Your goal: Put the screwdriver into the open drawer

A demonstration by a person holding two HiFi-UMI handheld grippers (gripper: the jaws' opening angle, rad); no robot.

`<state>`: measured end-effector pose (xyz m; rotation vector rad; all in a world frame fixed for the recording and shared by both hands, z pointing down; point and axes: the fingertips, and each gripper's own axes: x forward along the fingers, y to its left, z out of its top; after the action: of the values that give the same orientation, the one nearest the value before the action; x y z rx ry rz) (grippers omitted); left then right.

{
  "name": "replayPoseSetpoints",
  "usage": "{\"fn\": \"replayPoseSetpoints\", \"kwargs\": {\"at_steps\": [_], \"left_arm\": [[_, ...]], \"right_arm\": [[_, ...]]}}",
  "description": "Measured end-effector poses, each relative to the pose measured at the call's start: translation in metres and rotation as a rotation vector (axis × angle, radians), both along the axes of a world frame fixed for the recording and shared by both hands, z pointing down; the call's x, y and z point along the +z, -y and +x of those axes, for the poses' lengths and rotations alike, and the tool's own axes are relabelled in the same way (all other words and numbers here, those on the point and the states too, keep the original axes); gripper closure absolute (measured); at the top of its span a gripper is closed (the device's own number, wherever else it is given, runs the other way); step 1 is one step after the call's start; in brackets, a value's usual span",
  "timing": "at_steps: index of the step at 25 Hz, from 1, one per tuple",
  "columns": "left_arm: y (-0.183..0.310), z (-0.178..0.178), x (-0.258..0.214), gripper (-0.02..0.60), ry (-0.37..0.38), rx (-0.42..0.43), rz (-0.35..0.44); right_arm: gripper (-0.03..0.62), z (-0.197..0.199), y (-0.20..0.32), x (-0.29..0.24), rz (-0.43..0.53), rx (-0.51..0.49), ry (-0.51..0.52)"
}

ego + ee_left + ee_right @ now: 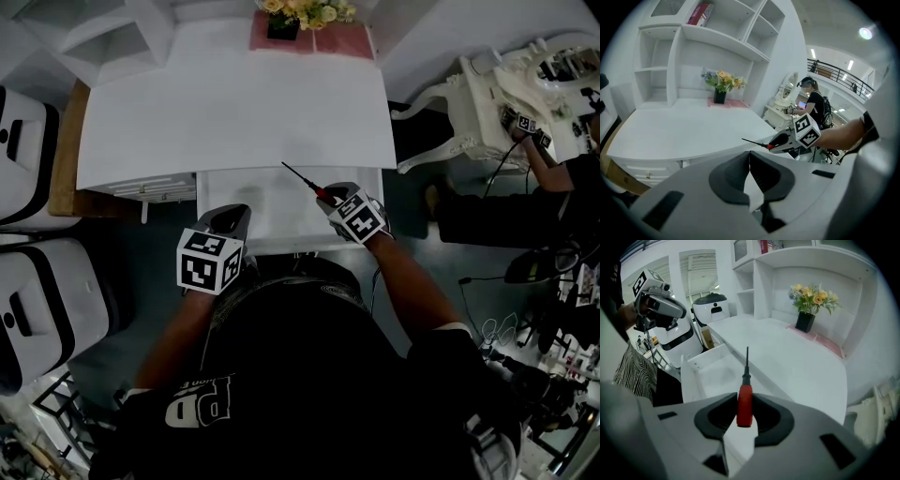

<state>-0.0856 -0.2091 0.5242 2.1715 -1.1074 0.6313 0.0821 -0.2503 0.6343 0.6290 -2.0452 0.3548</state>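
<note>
**Screwdriver over the open drawer's right corner, not yet released**

Nearest the person, the left gripper [228,217] hangs at the drawer's 7 o'clock corner. Its jaws are closed together and hold nothing. The right gripper [330,196] is at the 4 o'clock corner, its jaws clamped on the red handle of the screwdriver [306,182]. The thin shaft sticks out toward 10 o'clock over the drawer's floor. In the right gripper view the screwdriver [746,389] stands straight out between the pads, with the drawer [716,377] beyond at 10 o'clock.

Judging by this, the step in hand is lowering the tool into the drawer [255,202]. To do it well:
- Move toward 9 o'clock, so handle and tip both clear the side wall and the desk's front edge
- Tip the shaft flatter and bring it low before parting the jaws
- Let it go near the floor, so this round tool will not bounce or roll

The part of the drawer that shows holds nothing.

Farther out, the white desk top [234,112] is bare. At its far 12 o'clock edge a dark pot of yellow flowers [284,25] stands on a pink mat [349,40]. In the left gripper view a top compartment of the shelf unit [675,70] holds a red book-like item [699,14]; the other compartments look bare
</note>
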Motion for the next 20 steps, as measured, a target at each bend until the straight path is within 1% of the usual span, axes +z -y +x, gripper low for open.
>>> {"fn": "replayPoseSetpoints", "kwargs": {"at_steps": [4, 7, 11, 20], "left_arm": [[-0.001, 0.004, 0.001, 0.566, -0.002, 0.015, -0.003], [0.001, 0.004, 0.0, 0.566, 0.0, 0.021, 0.001], [0.002, 0.002, 0.0, 0.566, 0.003, 0.019, 0.001], [-0.001, -0.001, 0.003, 0.566, 0.007, 0.003, -0.012]], "right_arm": [[0.485, 0.001, -0.006, 0.008, 0.009, -0.011, -0.025], [0.485, 0.001, -0.007, 0.011, 0.031, -0.049, -0.06], [0.485, 0.003, -0.011, 0.02, 0.035, -0.083, -0.109], [0.484, 0.01, -0.024, 0.05, -0.017, -0.108, -0.158]]}}
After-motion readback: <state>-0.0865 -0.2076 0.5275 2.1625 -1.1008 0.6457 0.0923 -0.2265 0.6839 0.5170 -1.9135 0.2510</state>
